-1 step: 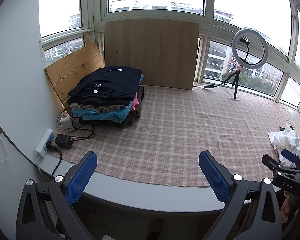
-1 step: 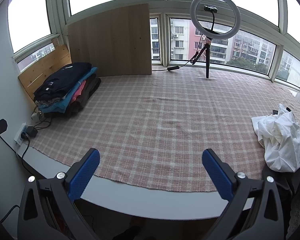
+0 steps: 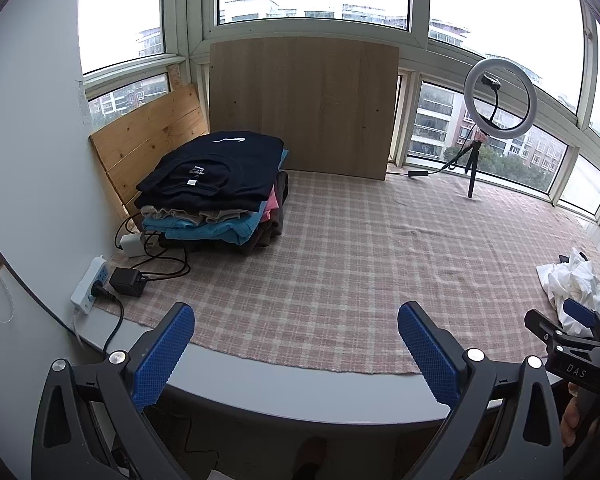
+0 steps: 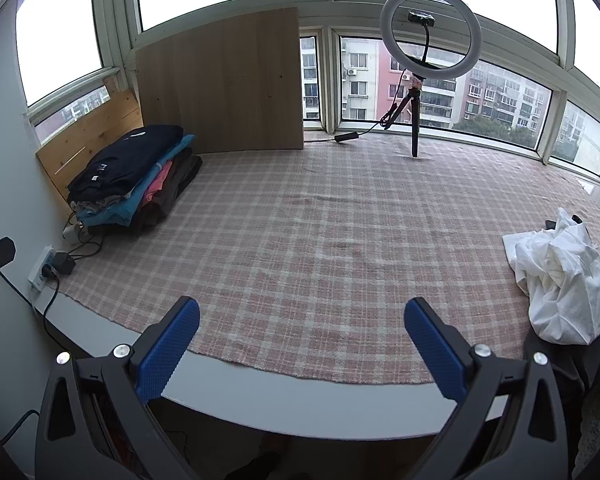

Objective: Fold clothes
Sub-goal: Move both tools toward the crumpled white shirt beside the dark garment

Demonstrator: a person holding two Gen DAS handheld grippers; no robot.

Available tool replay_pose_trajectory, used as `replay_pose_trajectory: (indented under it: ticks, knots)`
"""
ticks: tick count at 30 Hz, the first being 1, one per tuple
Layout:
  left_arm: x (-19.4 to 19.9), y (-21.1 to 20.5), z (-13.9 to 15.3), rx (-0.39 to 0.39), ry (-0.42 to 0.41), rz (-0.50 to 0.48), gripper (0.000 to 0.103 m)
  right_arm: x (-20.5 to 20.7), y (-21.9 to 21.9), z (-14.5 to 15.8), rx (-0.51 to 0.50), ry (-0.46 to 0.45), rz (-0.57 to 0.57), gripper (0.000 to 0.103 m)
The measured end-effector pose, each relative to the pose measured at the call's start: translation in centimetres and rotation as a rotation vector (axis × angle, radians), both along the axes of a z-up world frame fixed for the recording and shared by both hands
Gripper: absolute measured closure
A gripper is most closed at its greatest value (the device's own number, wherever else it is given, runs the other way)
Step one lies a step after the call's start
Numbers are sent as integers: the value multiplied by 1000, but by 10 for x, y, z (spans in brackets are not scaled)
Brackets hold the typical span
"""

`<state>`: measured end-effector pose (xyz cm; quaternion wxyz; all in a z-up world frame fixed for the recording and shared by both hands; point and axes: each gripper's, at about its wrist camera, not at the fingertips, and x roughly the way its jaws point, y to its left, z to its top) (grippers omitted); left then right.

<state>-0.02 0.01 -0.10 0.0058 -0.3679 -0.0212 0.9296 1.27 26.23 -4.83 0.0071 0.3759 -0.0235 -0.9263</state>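
Nothing is showing as moved: the earlier pictures and these match, with both claws and every garment lying in the same places. So, as far as I can judge, no fold is advancing at this instant.

The left claw (image 3: 296, 320) is hovering over the near edge of the surface (image 3: 300, 392), its blue fingers (image 3: 164, 356) standing wide apart and holding nothing. The right claw (image 4: 302, 312) is doing the same, spread and empty.

A stack (image 3: 216, 184) of folded clothes, a dark shirt on top, is sitting at 10 o'clock on the plaid cloth (image 4: 320, 240), against the wooden boards. That pile is already lying as the task wants it.

A white garment (image 4: 560, 280) is lying crumpled at 3 o'clock in the right view, just beside the right claw and well apart from the stack. It is not folded. Something dark is peeking out beneath it at the edge; whether that is more clothing, I cannot tell.

The middle of the cloth is lying bare between the two, leaving room to spread the white piece flat.
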Motion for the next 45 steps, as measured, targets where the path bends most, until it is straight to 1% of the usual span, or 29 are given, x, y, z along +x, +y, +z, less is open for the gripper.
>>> replay_pose_trajectory:
  ticks: [7,12,21,28,39,45]
  knots:
    - [-2,1,-6,-25,-3,-1,1,-1,5,-1,-2,-5,-17,0]
    - [-8,4,-7,-26,-15,-11,1,-2,9,-2,-3,-8,-30,0]
    - [-26,19,-18,-27,-50,-72,1,-4,21,-6,-1,-22,-76,0]
    - [-50,36,-26,-10,-72,-146,1,-6,42,-4,1,-19,-156,0]
    - [-93,68,-31,1,-64,-264,1,-13,79,-5,-23,-15,-295,0]
    - [-118,90,-33,1,-54,-331,2,-10,108,-6,-30,-2,-408,0]
